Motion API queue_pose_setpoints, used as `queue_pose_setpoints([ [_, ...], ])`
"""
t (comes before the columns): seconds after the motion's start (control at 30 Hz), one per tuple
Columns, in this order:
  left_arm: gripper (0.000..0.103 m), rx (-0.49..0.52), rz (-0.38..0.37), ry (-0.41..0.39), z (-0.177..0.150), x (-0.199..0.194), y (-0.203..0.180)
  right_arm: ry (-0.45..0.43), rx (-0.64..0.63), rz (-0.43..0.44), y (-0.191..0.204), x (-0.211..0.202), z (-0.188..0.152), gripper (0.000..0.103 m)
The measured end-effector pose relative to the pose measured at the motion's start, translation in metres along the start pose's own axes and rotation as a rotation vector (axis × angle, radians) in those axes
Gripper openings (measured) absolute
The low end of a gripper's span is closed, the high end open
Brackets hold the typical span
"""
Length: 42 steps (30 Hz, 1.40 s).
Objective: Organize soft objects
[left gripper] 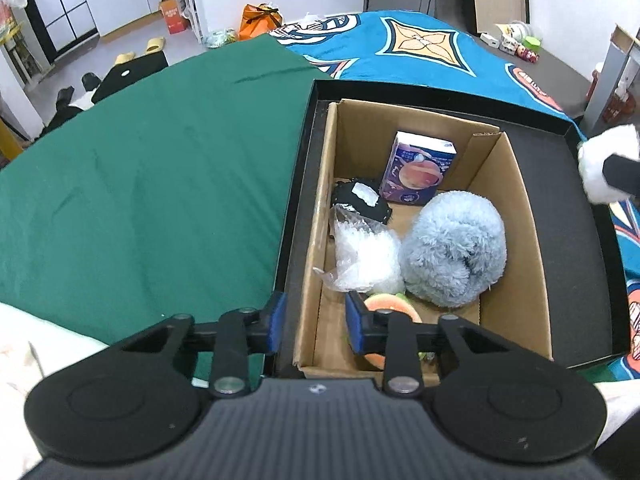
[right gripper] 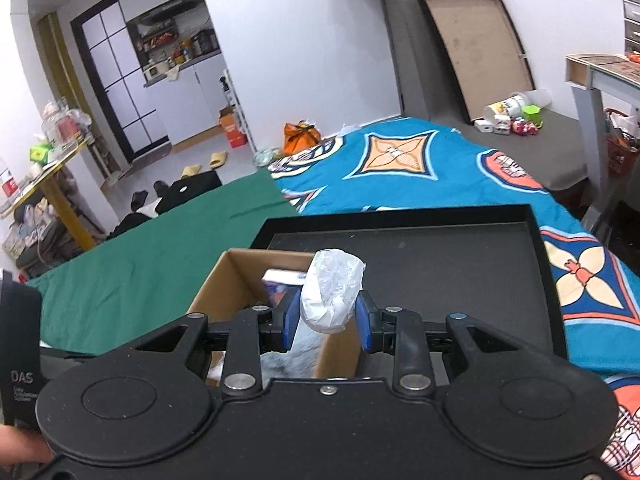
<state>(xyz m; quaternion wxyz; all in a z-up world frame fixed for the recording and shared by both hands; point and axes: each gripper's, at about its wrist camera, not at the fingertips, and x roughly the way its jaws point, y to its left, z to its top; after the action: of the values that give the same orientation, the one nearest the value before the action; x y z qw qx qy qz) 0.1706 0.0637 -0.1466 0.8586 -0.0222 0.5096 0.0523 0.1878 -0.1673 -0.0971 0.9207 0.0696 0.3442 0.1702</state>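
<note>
White soft bundle (right gripper: pixel 332 296) sits squeezed between right gripper (right gripper: pixel 329 322) jaws, standing tall, above right wall of cardboard box (right gripper: pixel 224 280). Box lies just below and left of it. Left gripper (left gripper: pixel 316 322) jaws spread wide, holding nothing, over near left box edge. Fluffy blue toy (left gripper: pixel 454 250) already inside box.

The right hand-held gripper (right gripper: pixel 327 320) clamps a crumpled white plastic-wrapped bundle (right gripper: pixel 332 295) between its blue pads (right gripper: pixel 291 320), above a cardboard box (right gripper: pixel 224 284) that sits in a shallow black tray (right gripper: pixel 460 268). A blue-and-white carton (right gripper: pixel 280 282) shows inside the box. The tray rests on a bed with a green sheet (right gripper: pixel 160 256) and a blue patterned cover (right gripper: pixel 400 156).
</note>
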Motion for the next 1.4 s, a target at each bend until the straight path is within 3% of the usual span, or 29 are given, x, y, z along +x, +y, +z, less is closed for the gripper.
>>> queue_pose_setpoints([
  [0.23, 0.008, -0.038, -0.034, -0.013, -0.006, 0.001, 0.011, 0.039, -0.032, 0.017, 0.028, -0.001, -0.007, 0.030],
  [0.5, 0.008, -0.059, -0.077, -0.028, -0.008, -0.002, 0.020, 0.079, -0.079, 0.020, 0.053, -0.001, -0.018, 0.031],
  [0.53, 0.008, -0.055, -0.078, -0.028, -0.009, -0.002, 0.020, 0.087, -0.082, 0.022, 0.055, -0.001, -0.019, 0.034],
  [0.57, 0.009, -0.047, -0.074, -0.028, -0.009, -0.001, 0.019, 0.095, -0.082, 0.027, 0.057, 0.000, -0.020, 0.046],
  [0.63, 0.009, -0.031, -0.061, -0.025, -0.008, -0.002, 0.018, 0.103, -0.082, 0.031, 0.060, 0.000, -0.022, 0.054],
  [0.93, 0.014, -0.029, -0.078, -0.036, -0.004, -0.029, 0.014, 0.048, -0.024, -0.025, 0.040, -0.029, -0.014, 0.054],
  [1.17, 0.044, -0.006, -0.092, -0.078, -0.005, -0.061, 0.005, 0.022, 0.016, -0.055, 0.027, -0.051, -0.017, 0.058],
  [1.4, 0.060, 0.000, -0.096, -0.105, -0.005, -0.094, 0.002, 0.000, 0.036, -0.057, 0.024, -0.076, -0.017, 0.071],
])
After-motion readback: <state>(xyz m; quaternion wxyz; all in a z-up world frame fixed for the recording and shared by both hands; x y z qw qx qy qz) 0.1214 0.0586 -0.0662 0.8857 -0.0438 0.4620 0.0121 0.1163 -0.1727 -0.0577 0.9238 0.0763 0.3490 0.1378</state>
